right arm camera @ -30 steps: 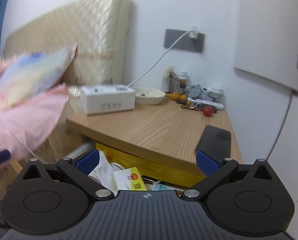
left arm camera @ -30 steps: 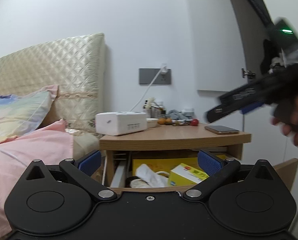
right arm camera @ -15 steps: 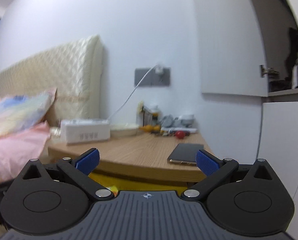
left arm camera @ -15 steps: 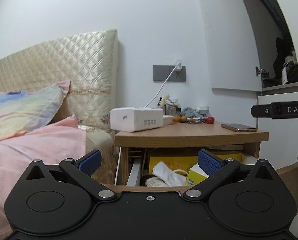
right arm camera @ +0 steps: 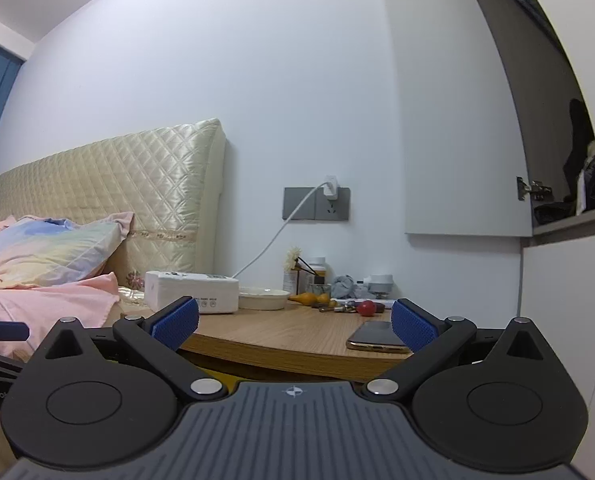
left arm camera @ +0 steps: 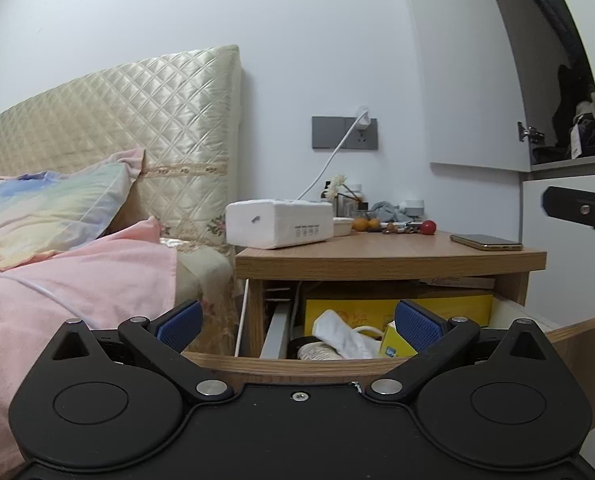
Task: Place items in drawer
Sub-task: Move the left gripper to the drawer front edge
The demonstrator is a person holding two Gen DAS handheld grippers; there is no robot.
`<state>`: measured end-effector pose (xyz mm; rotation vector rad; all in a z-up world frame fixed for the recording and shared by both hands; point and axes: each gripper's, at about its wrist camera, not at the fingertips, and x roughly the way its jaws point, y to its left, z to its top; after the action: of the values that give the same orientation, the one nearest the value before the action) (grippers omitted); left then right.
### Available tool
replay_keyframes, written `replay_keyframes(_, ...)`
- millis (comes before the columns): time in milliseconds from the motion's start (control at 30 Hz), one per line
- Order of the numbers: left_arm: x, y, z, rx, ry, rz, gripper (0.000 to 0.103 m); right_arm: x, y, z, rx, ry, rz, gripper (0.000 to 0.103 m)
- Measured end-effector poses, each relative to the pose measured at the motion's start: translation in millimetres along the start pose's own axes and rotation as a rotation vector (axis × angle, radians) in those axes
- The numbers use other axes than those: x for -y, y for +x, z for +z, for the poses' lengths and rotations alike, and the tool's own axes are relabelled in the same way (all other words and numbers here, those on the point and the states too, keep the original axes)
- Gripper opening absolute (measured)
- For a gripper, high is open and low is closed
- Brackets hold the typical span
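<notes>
The wooden nightstand [left arm camera: 389, 258] has its drawer [left arm camera: 305, 364] pulled out, with a white cloth [left arm camera: 343, 336], a yellow box [left arm camera: 395, 346] and a large yellow box behind them inside. My left gripper [left arm camera: 299, 322] is open, just in front of the drawer's front panel, holding nothing. On the nightstand top lie a phone [left arm camera: 486, 241], a white tissue box [left arm camera: 279, 224], a bowl [right arm camera: 263, 297], a red ball [right arm camera: 366, 307] and keys [right arm camera: 337, 309]. My right gripper [right arm camera: 293, 320] is open and empty, level with the tabletop edge [right arm camera: 281, 344], the phone [right arm camera: 377, 336] near its right finger.
A bed with a pink blanket [left arm camera: 69, 280], a pastel pillow [left arm camera: 45, 212] and a quilted headboard [left arm camera: 113, 120] stands left of the nightstand. A charger cable [left arm camera: 329, 164] hangs from the wall socket. White cabinets [left arm camera: 561, 208] rise on the right. The other gripper's body [left arm camera: 577, 208] shows at the right edge.
Both grippers have dropped lower and levelled out, now facing the nightstand almost horizontally. The right gripper moved out of the left view toward its right edge. Both stay open.
</notes>
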<state>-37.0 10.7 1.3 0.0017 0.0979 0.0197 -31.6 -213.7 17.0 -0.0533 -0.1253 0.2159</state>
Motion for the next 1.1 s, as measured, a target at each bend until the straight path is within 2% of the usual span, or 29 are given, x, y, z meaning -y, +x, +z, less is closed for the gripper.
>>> replay_keyframes(433, -1, -1, 1, -0.016, -0.004, 0.042, 0.102, 3, -4, -10, -0.044, 0.041, -0.053, 0.103)
replay_keyframes(867, 3, -2, 1, -0.019, 0.024, 0.019, 0.100, 6, -5, -13, -0.070, 0.070, -0.057, 0.103)
replay_keyframes(967, 5, -3, 1, -0.016, 0.037, 0.006, 0.097, 7, -7, -14, -0.080, 0.082, -0.046, 0.096)
replay_keyframes(1100, 9, -5, 2, -0.009, 0.057, -0.005, 0.090, 5, -7, -11, -0.093, 0.068, -0.047, 0.070)
